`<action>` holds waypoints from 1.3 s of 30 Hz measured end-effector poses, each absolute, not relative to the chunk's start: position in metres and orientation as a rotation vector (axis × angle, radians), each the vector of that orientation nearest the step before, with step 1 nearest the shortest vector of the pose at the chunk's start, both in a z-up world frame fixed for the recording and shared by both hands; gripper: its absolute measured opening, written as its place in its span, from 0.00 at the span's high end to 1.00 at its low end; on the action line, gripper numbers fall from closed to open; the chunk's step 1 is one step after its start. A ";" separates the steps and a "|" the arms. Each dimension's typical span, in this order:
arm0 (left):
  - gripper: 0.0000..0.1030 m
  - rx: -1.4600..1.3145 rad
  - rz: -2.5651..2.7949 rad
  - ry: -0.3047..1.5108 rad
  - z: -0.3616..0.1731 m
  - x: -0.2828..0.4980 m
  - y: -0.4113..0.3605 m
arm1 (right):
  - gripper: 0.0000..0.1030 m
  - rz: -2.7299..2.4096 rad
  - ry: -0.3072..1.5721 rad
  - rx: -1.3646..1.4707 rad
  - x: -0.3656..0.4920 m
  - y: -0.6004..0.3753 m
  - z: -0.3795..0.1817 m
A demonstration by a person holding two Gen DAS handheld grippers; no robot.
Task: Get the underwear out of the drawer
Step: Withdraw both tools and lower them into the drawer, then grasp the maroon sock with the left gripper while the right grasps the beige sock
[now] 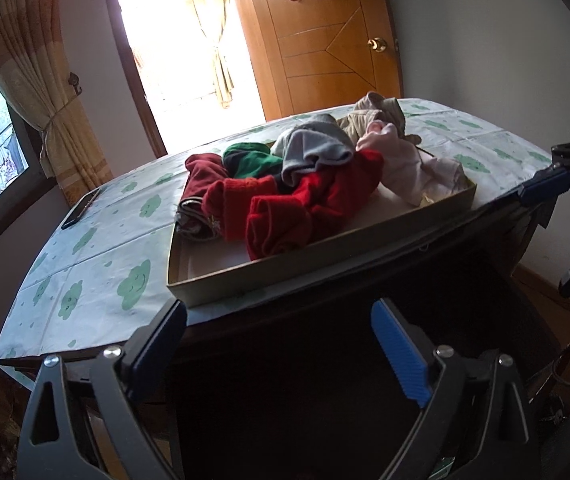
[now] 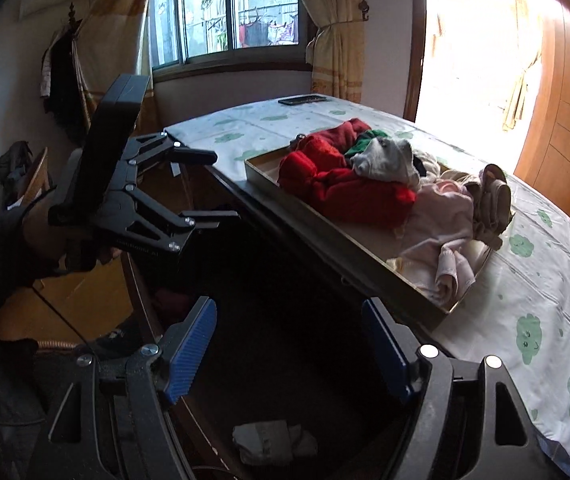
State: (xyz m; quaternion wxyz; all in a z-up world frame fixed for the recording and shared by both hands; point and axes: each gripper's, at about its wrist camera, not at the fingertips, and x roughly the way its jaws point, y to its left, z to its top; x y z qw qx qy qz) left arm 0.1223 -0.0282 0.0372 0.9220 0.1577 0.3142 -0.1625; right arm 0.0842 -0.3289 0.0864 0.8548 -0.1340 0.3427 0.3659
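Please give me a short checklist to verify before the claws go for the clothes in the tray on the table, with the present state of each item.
1. Left claw open and empty: ok.
2. Right claw open and empty: ok.
3. Tray rests fully on the table: ok, though it lies close to the near edge.
4. Clothes reachable from above, red garment nearest on top: ok.
5. Claws clear of each other: ok, the left one sits well to the side in the right wrist view.
6. Phone far from the tray: ok.
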 end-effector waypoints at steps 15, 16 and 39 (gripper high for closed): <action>0.08 0.473 -0.348 0.883 -0.014 0.109 -0.015 | 0.26 0.810 1.066 -0.476 0.084 -0.317 -0.012; 0.08 0.489 -0.352 0.904 -0.018 0.110 -0.015 | 0.26 0.811 1.091 -0.478 0.088 -0.316 -0.017; 0.08 0.431 -0.458 1.422 -0.087 0.141 0.003 | 0.38 0.838 1.305 -0.595 0.119 -0.301 -0.074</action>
